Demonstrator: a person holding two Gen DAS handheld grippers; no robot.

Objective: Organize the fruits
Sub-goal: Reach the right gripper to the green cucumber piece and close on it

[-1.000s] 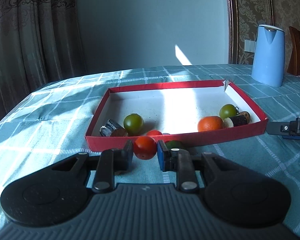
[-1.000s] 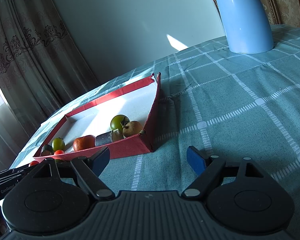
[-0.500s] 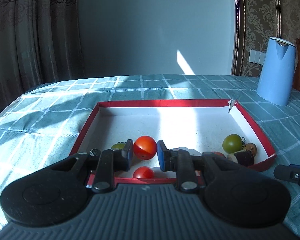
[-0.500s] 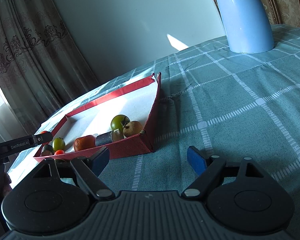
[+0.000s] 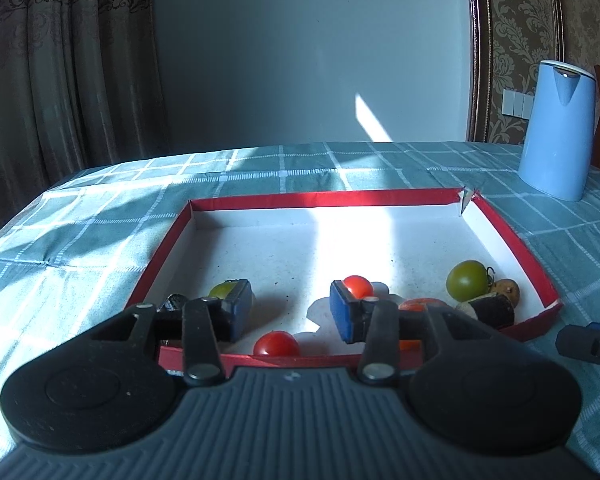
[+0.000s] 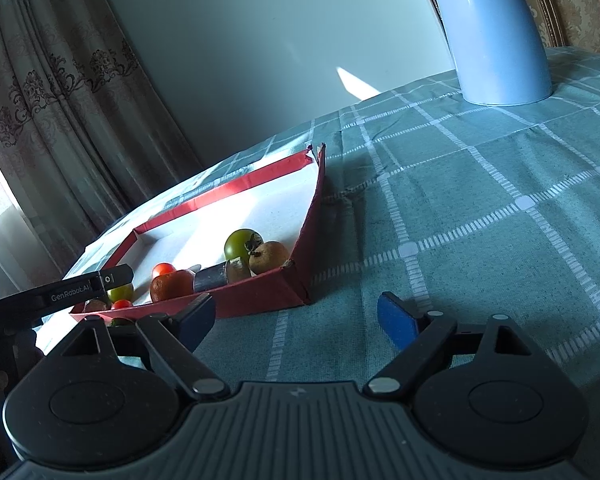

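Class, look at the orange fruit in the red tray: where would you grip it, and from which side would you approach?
Grip the orange fruit across its round middle, coming from above: the dark cylindrical piece touches one side and the red tray wall stands close in front.

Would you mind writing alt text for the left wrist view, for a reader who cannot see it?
The left gripper, jaws opening with nothing between them, hangs over the near edge of a red tray on a checked tablecloth. Red tomatoes, green ones and other fruit lie inside. A blue kettle stands far right.
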